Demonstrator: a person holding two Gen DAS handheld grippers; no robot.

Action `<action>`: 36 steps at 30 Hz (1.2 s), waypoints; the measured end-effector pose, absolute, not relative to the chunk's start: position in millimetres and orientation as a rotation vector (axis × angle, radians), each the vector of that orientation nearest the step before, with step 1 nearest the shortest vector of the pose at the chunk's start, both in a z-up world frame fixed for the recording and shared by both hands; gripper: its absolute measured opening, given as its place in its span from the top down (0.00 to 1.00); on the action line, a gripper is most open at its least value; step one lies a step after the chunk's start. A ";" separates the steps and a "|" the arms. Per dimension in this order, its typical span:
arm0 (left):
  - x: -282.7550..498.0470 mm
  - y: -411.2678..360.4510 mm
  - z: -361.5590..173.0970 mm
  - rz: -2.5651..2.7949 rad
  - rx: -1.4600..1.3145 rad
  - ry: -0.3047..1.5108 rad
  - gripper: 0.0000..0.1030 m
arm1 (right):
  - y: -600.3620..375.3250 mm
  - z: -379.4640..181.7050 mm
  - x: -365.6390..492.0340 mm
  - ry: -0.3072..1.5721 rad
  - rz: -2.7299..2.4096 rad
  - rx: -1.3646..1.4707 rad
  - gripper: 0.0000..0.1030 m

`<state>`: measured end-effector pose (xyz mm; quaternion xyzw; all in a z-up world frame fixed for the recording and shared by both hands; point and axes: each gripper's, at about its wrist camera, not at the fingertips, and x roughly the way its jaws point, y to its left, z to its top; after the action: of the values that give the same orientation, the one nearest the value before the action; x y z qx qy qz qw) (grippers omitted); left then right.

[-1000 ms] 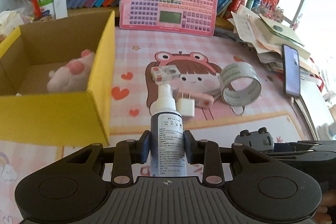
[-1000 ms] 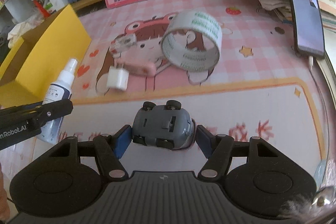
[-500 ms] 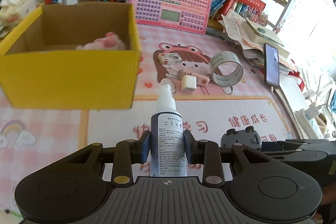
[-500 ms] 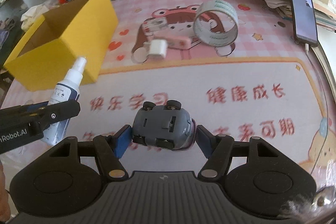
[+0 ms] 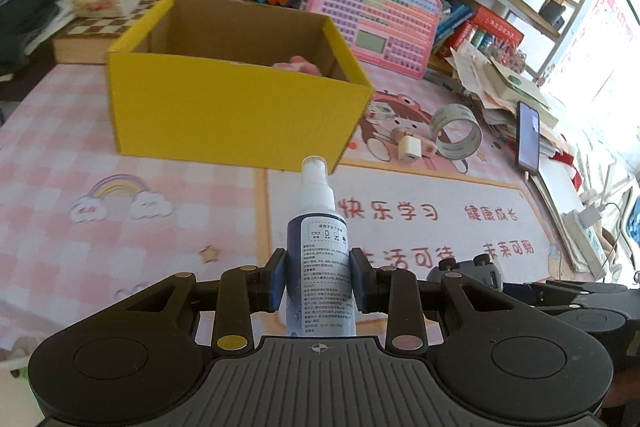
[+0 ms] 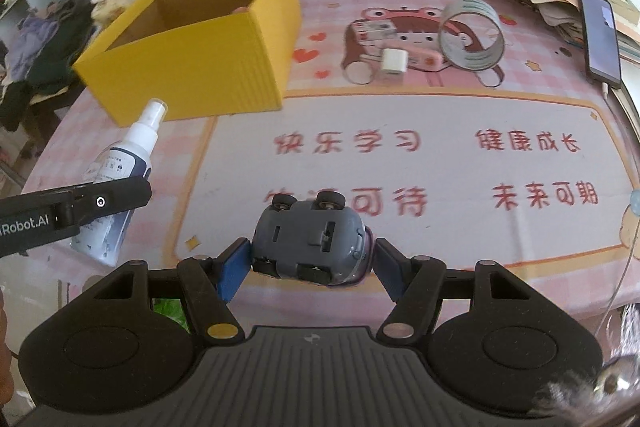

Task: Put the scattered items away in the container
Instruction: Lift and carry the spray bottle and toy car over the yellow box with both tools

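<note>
2 loads: left gripper (image 5: 318, 281) clamps spray bottle (image 5: 319, 259), right gripper (image 6: 312, 261) grips toy car (image 6: 310, 241); clear yellow box (image 5: 236, 111) near wall b4 release.

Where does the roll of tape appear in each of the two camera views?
Left wrist view: the roll of tape stands on edge at the right of the middle, to the right of the yellow box.
Right wrist view: the same roll is in the upper right, beside the white charger plug.
Shared landmark: the yellow box.
</note>
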<state>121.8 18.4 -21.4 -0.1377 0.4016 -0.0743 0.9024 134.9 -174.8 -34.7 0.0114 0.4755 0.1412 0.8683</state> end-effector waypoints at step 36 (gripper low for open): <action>74.8 107.8 -1.2 -0.012 -0.404 0.697 0.70 | -66.9 -15.9 104.5 0.936 0.560 -0.184 0.38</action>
<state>74.8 107.8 -1.2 -0.1968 0.3393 -0.0057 0.9198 104.5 -66.9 -15.9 -0.0871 0.4447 0.2657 0.8509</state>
